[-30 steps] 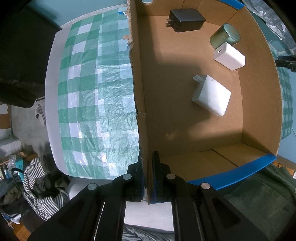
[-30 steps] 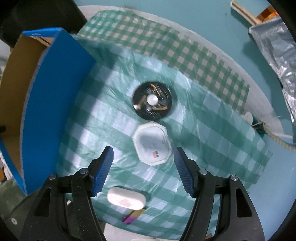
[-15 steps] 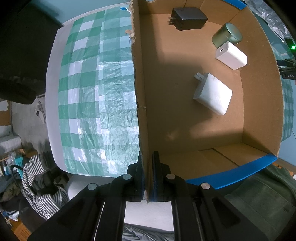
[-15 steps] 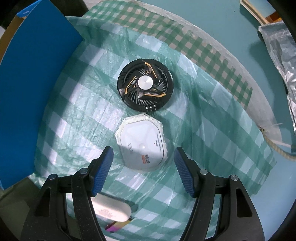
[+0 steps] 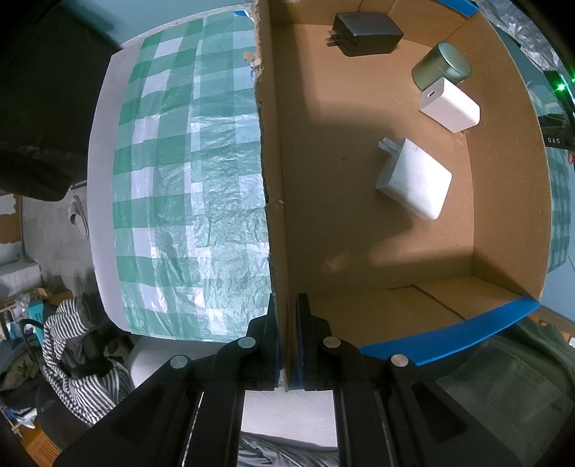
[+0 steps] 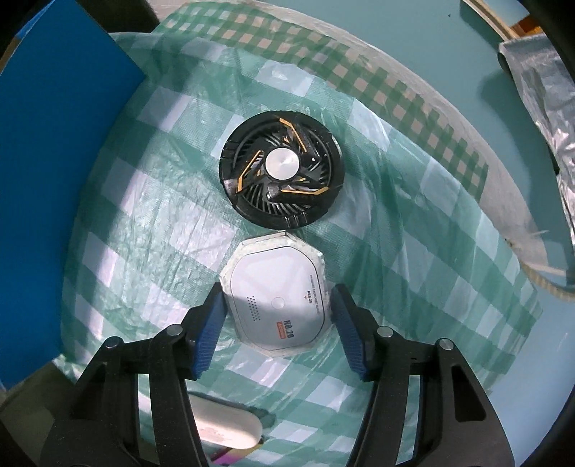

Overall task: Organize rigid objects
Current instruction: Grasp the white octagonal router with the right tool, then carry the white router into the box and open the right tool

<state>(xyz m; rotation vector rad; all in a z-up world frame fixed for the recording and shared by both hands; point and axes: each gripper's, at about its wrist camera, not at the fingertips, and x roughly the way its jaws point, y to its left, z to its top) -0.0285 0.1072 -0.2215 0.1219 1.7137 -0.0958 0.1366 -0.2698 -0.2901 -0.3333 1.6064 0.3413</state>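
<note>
Left tool (image 5: 287,337) clamped on cardboard box (image 5: 275,215) wall, chargers inside.

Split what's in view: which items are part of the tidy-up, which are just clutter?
Job:
- brown cardboard box with blue outside, left gripper clamped on its wall
- black charger, green round tin, two white chargers inside
- white octagonal device between right gripper jaws, just closing
- black round fan
- white oval case

Lying about:
- striped cloth
- silver foil sheet
</note>
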